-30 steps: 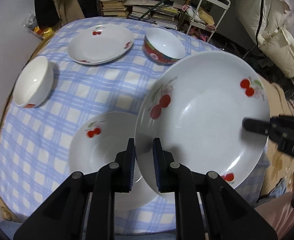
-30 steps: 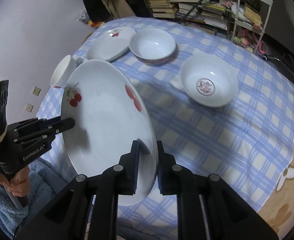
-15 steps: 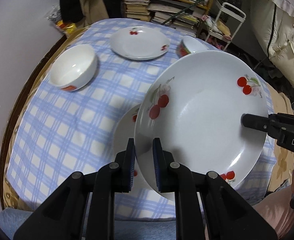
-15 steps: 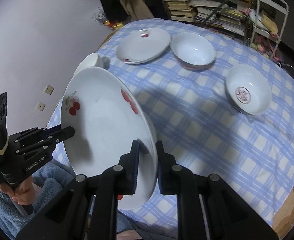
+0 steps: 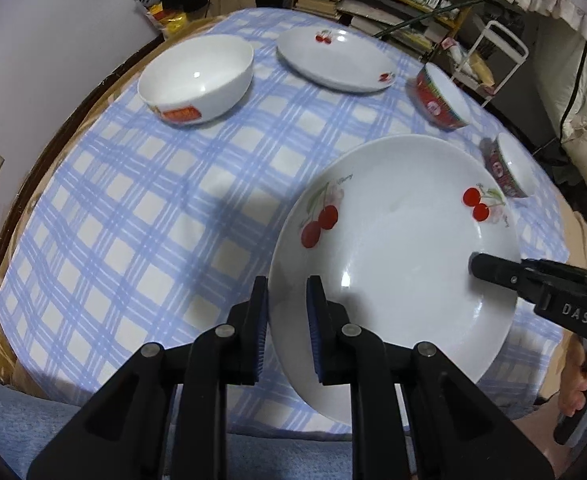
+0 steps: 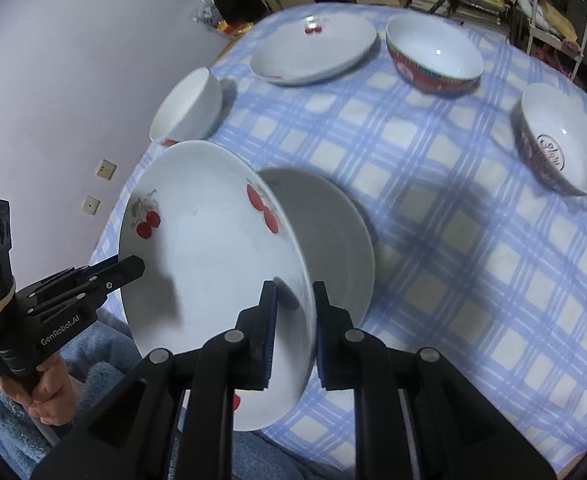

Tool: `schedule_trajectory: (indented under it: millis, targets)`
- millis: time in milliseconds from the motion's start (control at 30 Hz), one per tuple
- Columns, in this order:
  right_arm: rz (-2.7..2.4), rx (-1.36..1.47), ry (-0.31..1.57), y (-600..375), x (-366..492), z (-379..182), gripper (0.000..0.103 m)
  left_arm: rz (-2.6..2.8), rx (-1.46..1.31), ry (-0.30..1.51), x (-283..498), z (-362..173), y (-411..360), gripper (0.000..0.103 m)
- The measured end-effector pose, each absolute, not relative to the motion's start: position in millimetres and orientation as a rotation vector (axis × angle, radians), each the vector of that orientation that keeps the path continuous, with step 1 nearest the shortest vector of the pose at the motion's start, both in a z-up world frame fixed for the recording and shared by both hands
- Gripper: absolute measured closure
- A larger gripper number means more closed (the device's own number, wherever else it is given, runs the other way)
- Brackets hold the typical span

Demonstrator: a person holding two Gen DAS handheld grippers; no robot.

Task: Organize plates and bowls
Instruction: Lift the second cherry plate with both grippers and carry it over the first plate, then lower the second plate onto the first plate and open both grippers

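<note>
Tabletop (image 5: 141, 216): round, draped in a blue-and-white checked cloth; a dark wooden rim shows at its left edge.
Room: pale wall with two switch plates to the left; stacked books on a shelf (image 5: 373, 4) at the far side; a white wire rack (image 5: 501, 52) far right.
Held plate (image 5: 397, 264): large, white, cherry-printed, tilted, above the near edge of the tabletop, carried between both grippers.
Left gripper (image 5: 287, 320): blue pads pinching the plate's near left rim.
Right gripper (image 6: 295, 324): pads pinching the opposite rim; in the left wrist view it enters from the right as a black finger on the plate's inner face.
Second plate (image 6: 333, 240): white, lying on the cloth directly under the held one, partly in its shadow.
Far plate (image 5: 335, 58): cherry-printed, flat at the far side.
White bowl (image 5: 197, 80): far left, with a red label low on its wall.
Red-banded bowl (image 5: 441, 96): just right of the far plate.
Dark-patterned bowl (image 6: 561, 148): right side, a round emblem inside.
Hidden or cut off: the second plate is wholly covered in the left wrist view; whether the held plate touches it cannot be told; the emblem's lettering is unreadable.
One view only: the right wrist view alone shows the second plate and the bowl's emblem; the left wrist view alone shows the white bowl's label squarely.
Hands: a hand (image 6: 49, 392) grips the left handle, over blue towelling fabric (image 6: 93, 360).
</note>
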State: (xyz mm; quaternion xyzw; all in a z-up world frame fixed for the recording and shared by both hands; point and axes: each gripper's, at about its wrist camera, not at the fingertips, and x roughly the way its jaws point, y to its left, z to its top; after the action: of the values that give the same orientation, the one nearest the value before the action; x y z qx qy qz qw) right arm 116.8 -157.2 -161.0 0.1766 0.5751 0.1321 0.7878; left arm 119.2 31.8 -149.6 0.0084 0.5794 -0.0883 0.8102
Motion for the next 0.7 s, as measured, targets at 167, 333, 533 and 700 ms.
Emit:
schedule_trajectory:
  millis: [167,333,533,700]
  targets:
    - [0.266,0.341,1.248,-155,122,-172,0.085,-0.183,0.008,1.279,127,-172,29,0.085]
    - [0.249,0.355,1.288,-158,126,-195,0.086,-0.186,0.009,1.337,136,-196,26,0.085]
    - [0.239,0.364,1.288,-159,135,-204,0.086,-0.186,-0.016,1.346,144,-204,26,0.085]
    - [0.234,0.356,1.29,-160,137,-208,0.086,-0.185,-0.047,1.363,147,-211,25,0.085]
